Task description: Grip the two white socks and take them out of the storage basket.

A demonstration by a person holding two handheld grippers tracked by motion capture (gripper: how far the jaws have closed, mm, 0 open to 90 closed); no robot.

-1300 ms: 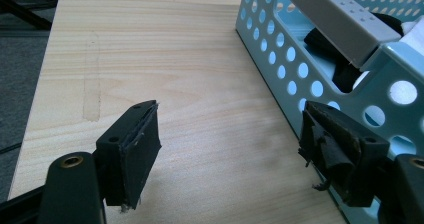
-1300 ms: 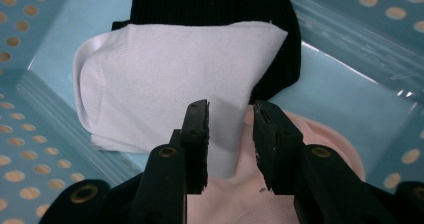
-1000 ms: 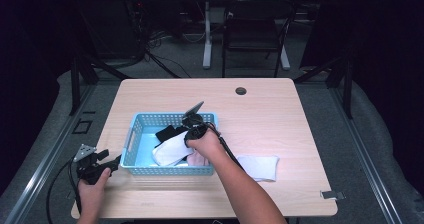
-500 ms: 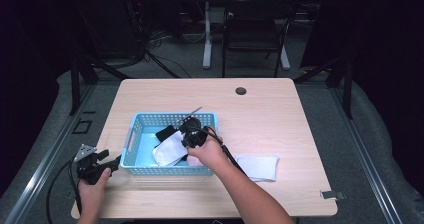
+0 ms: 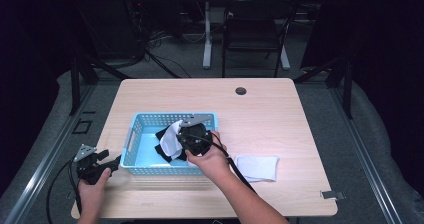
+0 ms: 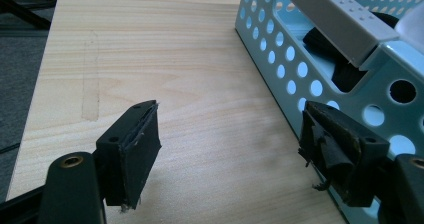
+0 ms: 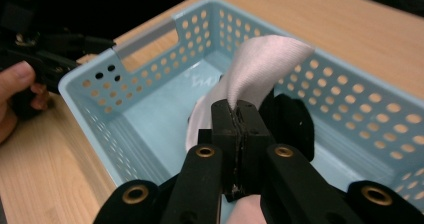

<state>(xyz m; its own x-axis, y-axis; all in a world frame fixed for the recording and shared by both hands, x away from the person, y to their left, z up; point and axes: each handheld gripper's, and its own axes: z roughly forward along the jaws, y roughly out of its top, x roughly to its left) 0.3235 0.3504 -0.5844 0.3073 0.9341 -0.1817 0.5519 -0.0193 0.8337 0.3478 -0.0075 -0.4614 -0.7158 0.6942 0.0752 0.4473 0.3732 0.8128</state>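
1. Spanning most of the high view, a light wooden table (image 5: 280,114) carries everything, with a small dark grommet (image 5: 241,91) near its far edge.
2. A pale blue perforated basket (image 5: 145,134) sits left of the table's middle, holding dark cloth (image 7: 295,119) on its floor.
3. A folded light cloth (image 5: 257,167) lies flat on the table, just right of the basket and apart from it.
4. The white cloth (image 7: 260,69) hangs over the basket's inside, lifted at one edge, its lower part trailing toward the dark cloth.
5. The right gripper (image 7: 239,115) has its jaws pressed together on that white cloth's edge; they have just been closing on it.
6. The left gripper (image 6: 230,149) rests by the basket's left end, jaws apart, nothing between them; one jaw is beside the basket wall.
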